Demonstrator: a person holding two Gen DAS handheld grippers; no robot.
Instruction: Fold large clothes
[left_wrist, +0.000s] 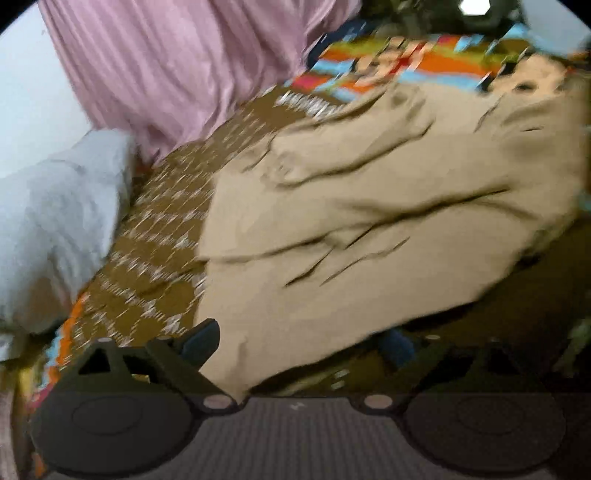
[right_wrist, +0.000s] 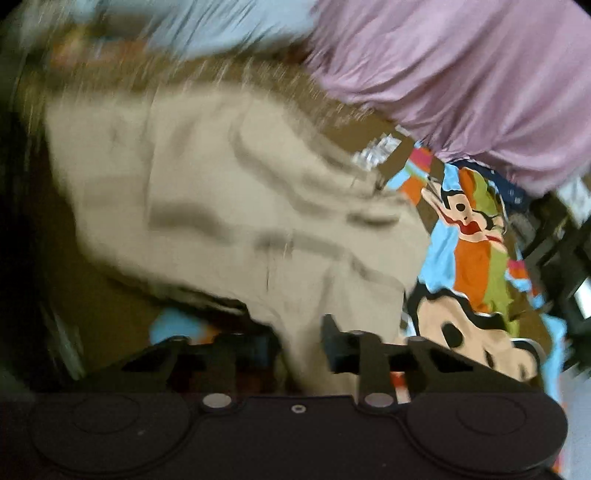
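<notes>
Tan garment (left_wrist: 369, 221) lies rumpled across a patterned bedspread (left_wrist: 155, 236) on a bed, with a pink curtain (left_wrist: 155, 74) at the far side and a pale pillow (left_wrist: 55, 221) to the left. Both wrist views are motion-blurred.

Left gripper (left_wrist: 299, 345): jaws stand well apart, and a near corner of the cloth runs down between them. Pads do not visibly press on it; reads as open.

Right gripper (right_wrist: 295, 343): jaws narrow, with a hanging tongue of the tan fabric pinched between them. Reads as clamped on the cloth.

Handling, as judged: woven, medium-weight fabric, soft and limp, with deep creases; no stiffness to carry a fold on its own. Not fragile and not slippery against rubber pads, but it will sag and drag on the bedspread.

Best hold appears to be at the two near corners or along a seam edge, one per gripper, kept taut between them. The left side still needs a bite before any lift.
</notes>
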